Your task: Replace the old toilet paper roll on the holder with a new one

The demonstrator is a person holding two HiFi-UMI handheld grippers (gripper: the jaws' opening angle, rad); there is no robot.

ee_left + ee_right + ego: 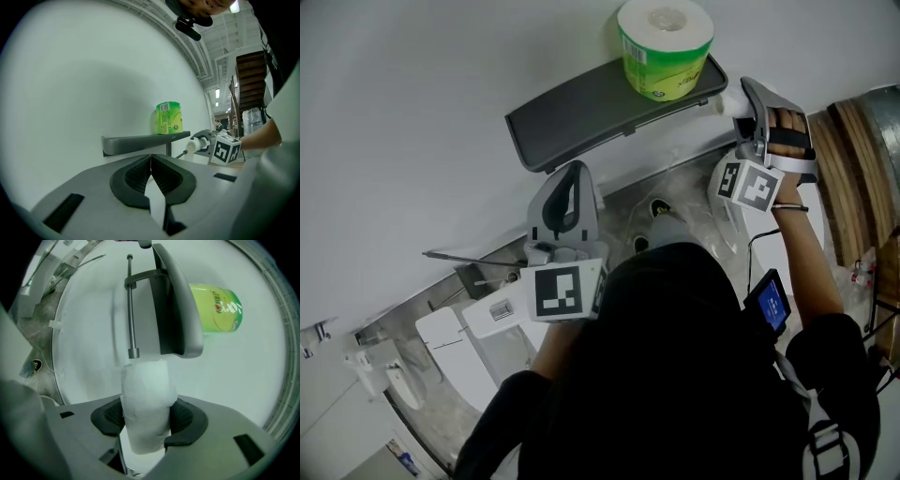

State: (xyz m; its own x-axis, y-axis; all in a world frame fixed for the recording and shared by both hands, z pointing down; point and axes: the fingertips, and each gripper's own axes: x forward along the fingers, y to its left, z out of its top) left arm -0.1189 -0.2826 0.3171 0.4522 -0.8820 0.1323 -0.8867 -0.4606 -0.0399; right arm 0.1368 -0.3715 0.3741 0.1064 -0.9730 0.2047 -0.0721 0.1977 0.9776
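A new roll in a green wrapper (666, 47) (168, 118) (220, 310) stands on the dark grey holder shelf (600, 108) (140, 140) (176, 305) on the white wall. My right gripper (733, 105) (147, 420) is shut on the thin old white roll (720, 105) (197, 144) (147, 404), just off the free end of the holder's metal rod (131, 305) (180, 153), at the shelf's right end. My left gripper (572, 173) (151, 161) sits below the shelf's left part, shut with nothing in it.
Below the holder are a white toilet (675, 230) and a white lid-like part (450, 352) on a grey floor. Wooden stairs (858, 159) rise at the right. A small screen (769, 302) is strapped near the person's right arm.
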